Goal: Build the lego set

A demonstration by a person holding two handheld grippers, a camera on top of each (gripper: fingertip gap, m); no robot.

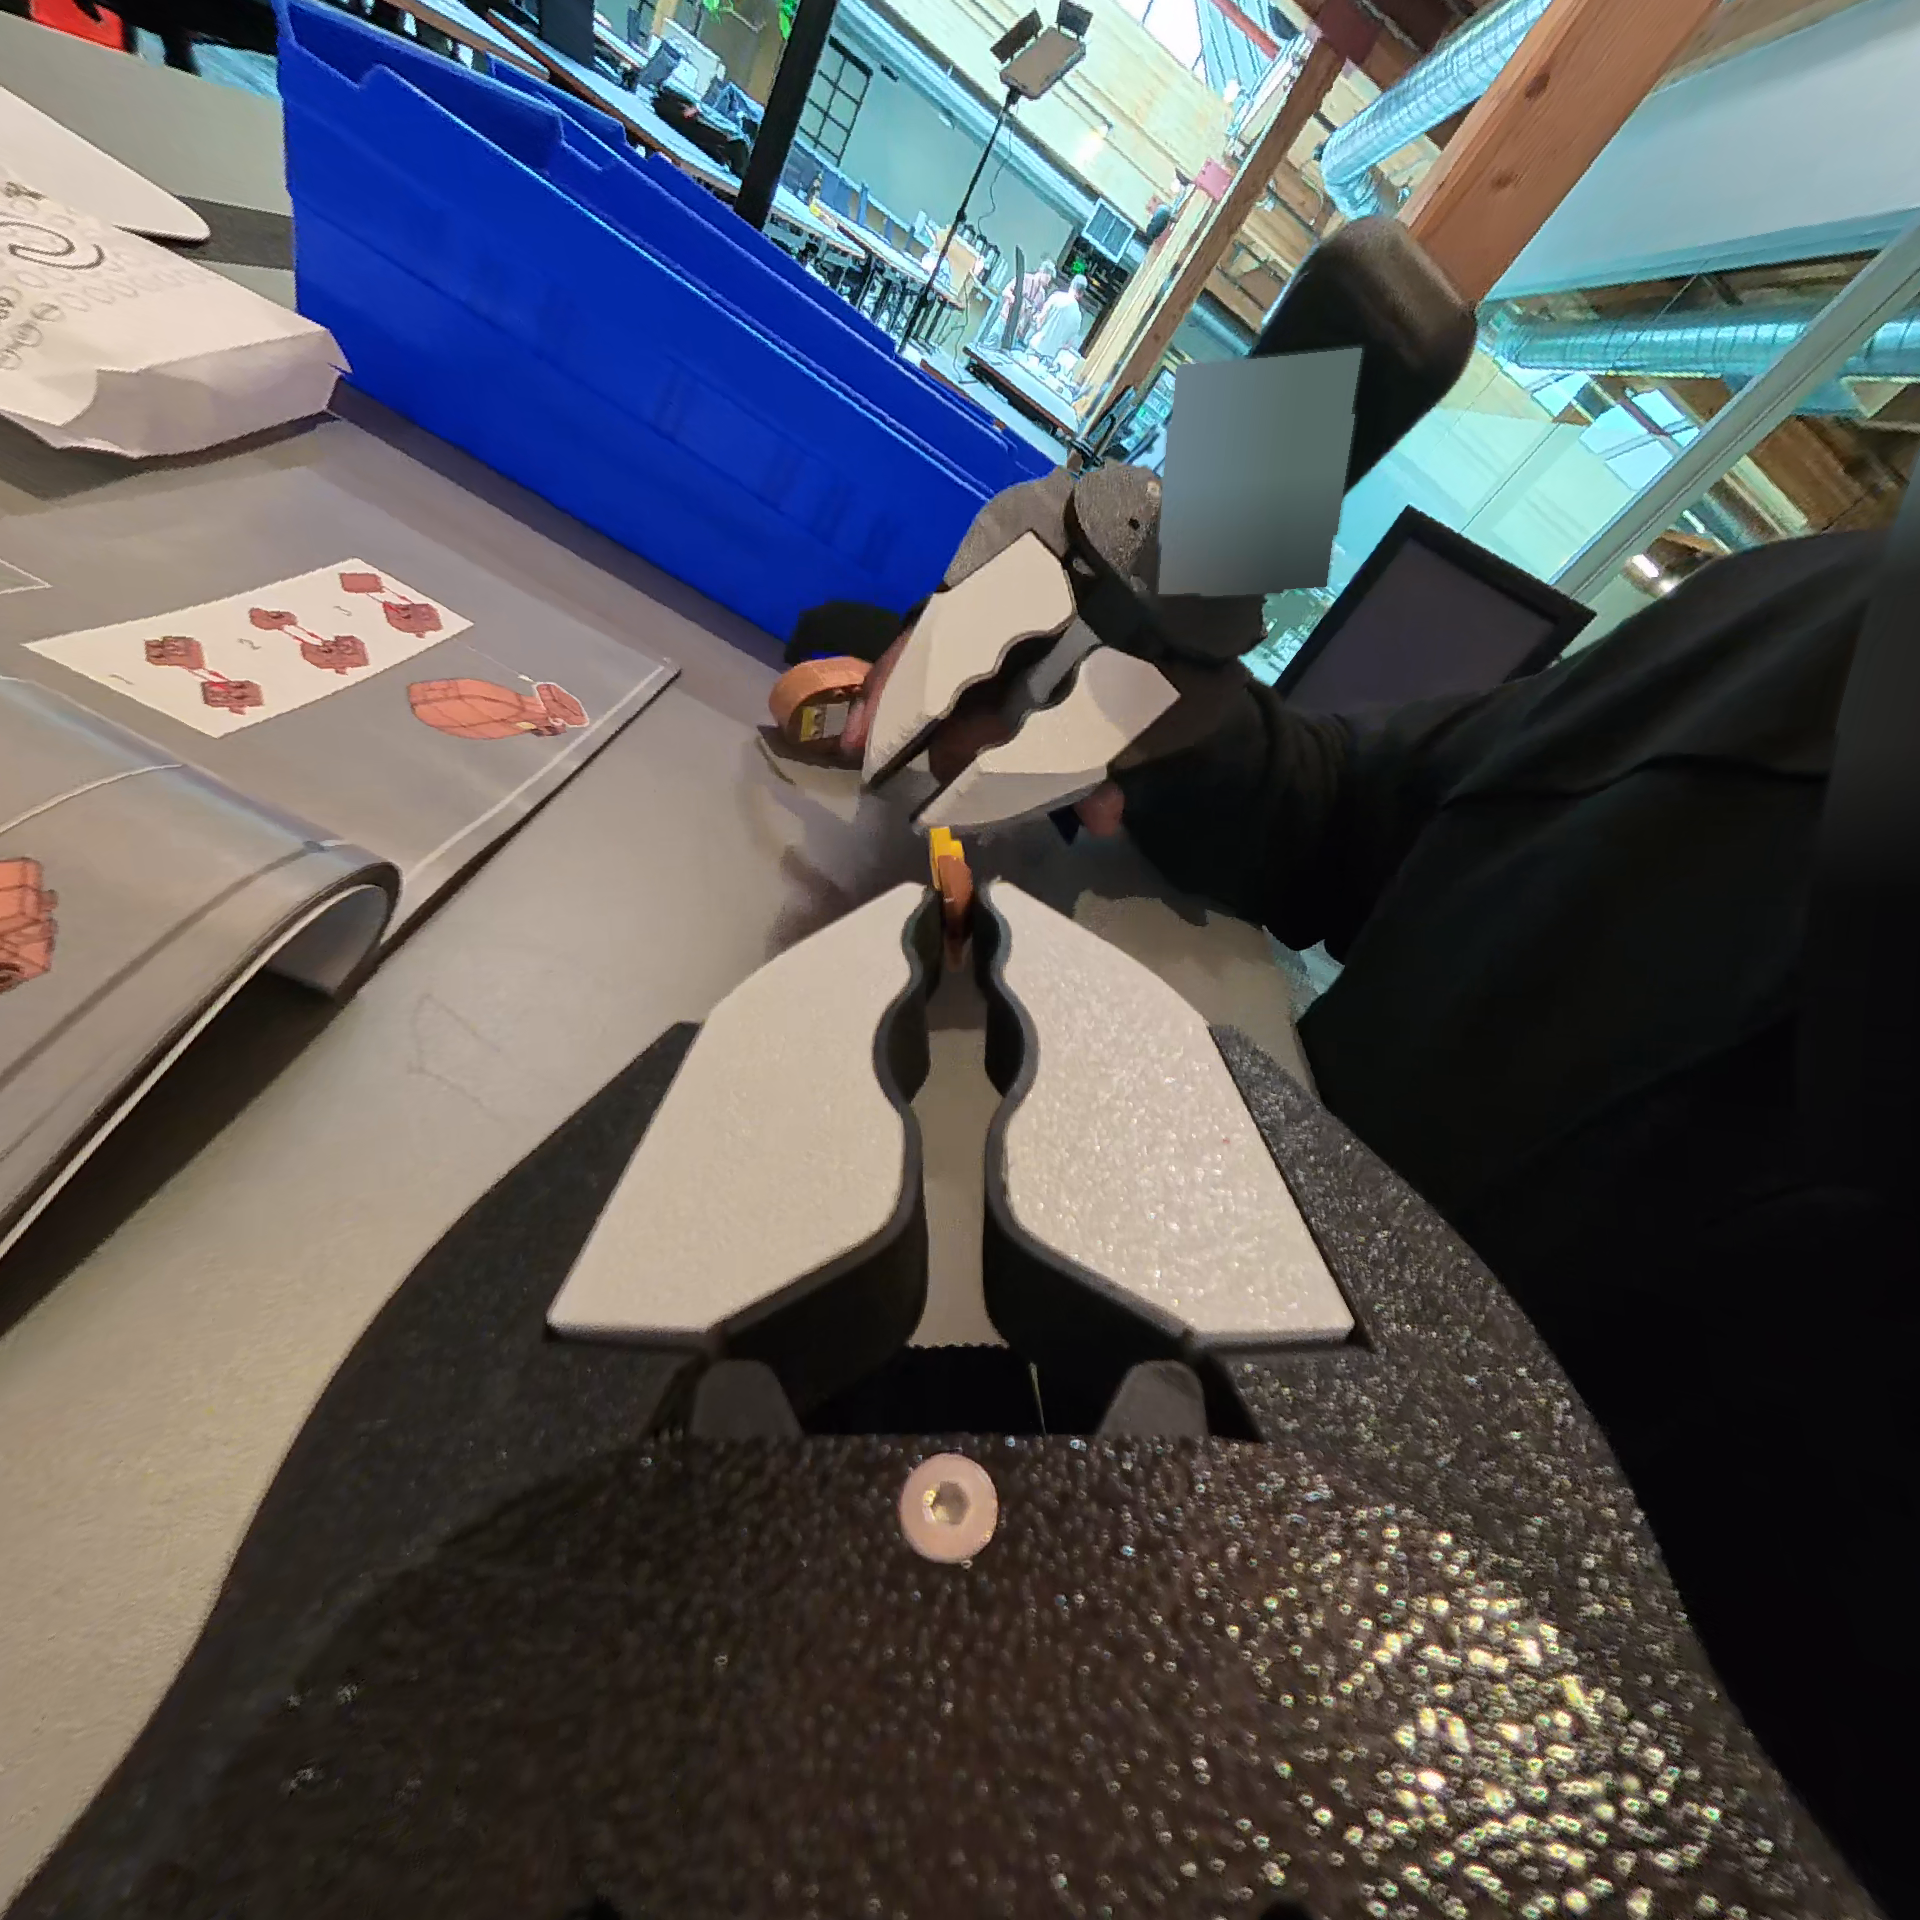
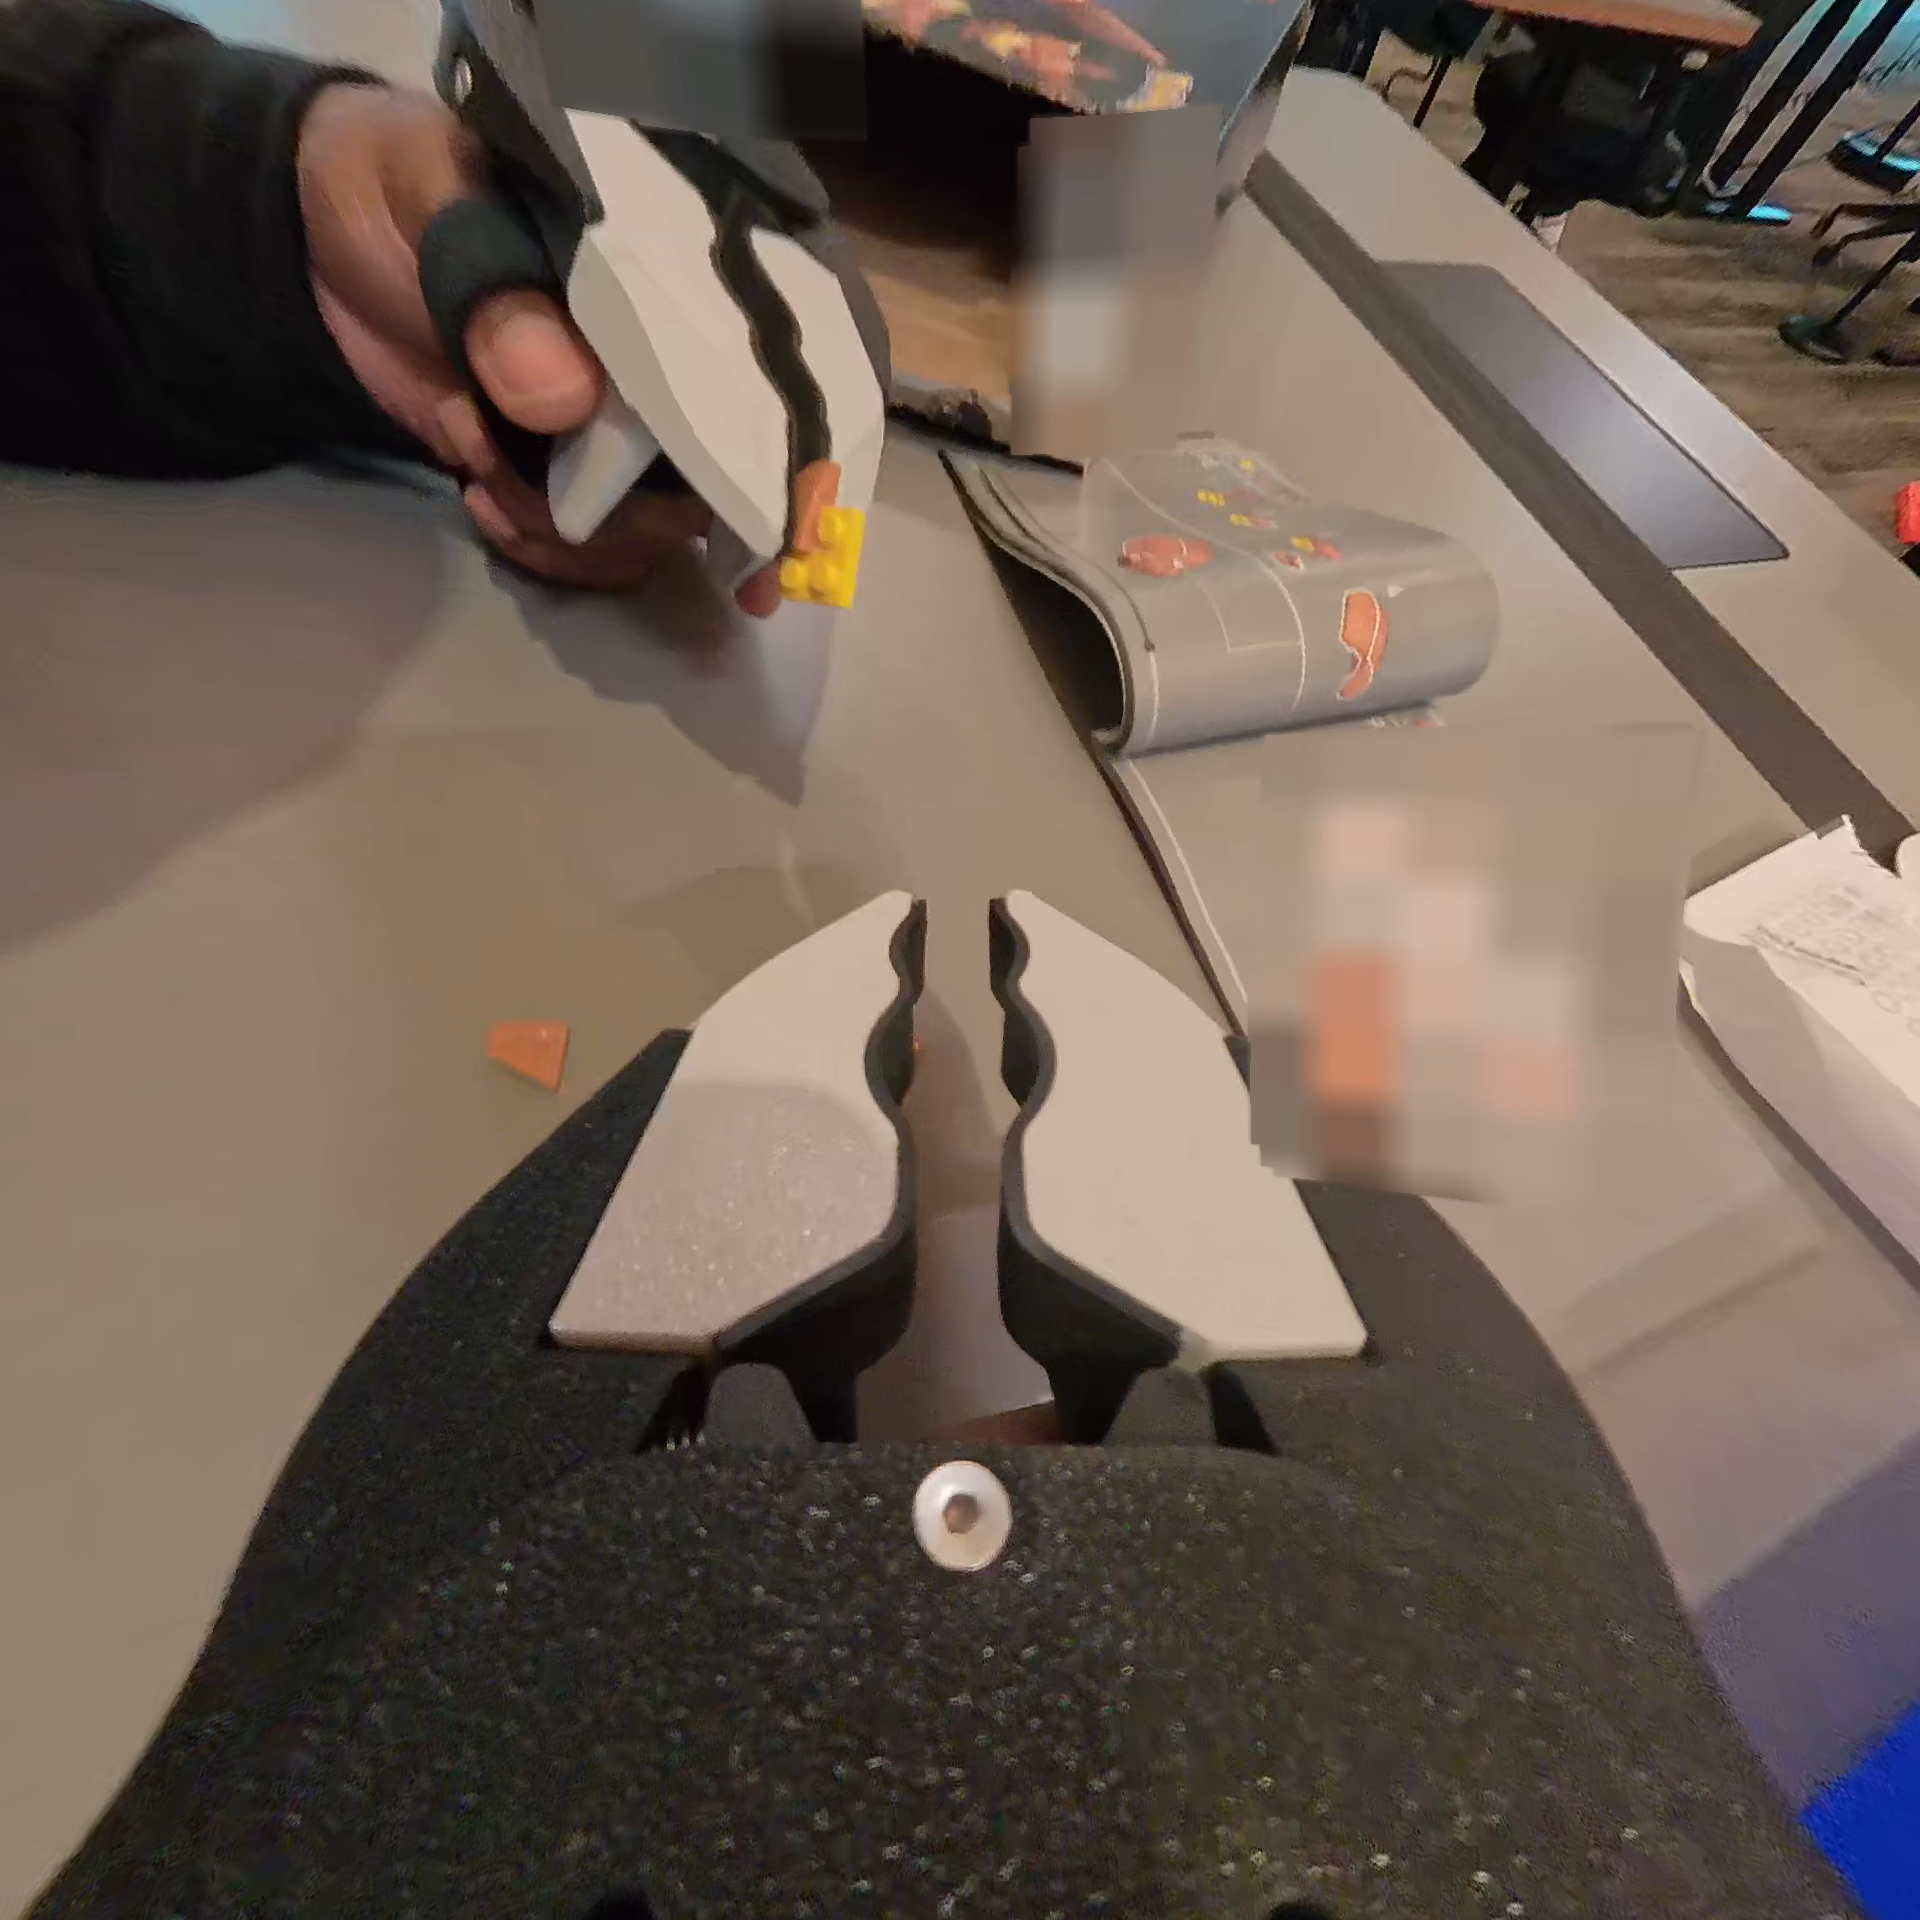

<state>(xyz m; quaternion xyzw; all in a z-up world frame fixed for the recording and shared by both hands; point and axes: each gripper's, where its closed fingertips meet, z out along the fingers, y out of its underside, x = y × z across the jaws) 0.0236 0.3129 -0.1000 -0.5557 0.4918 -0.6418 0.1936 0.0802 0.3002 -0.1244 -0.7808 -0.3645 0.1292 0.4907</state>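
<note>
Pinching a small brick assembly (image 1: 952, 894), an orange-brown plate with a yellow studded plate (image 2: 824, 569) attached, the left gripper (image 1: 954, 914) has its two grey pads pressed against the orange-brown part, the yellow piece sticking out past the tips. The right gripper (image 2: 956, 914) stands slightly spread with bare counter (image 2: 312, 831) showing between its fingertips; in the left wrist view its tips hang just above the yellow plate, whether touching I cannot tell. A loose orange-brown wedge piece (image 2: 532, 1049) lies on the counter just left of the right gripper. An open instruction booklet (image 1: 312, 727) lies toward the counter's far side, a blue bin (image 1: 623, 343) beyond it, and a white paper bag (image 1: 135, 343) beside the bin. A rounded orange-brown piece (image 1: 816, 701) sits on the counter near the bin.
</note>
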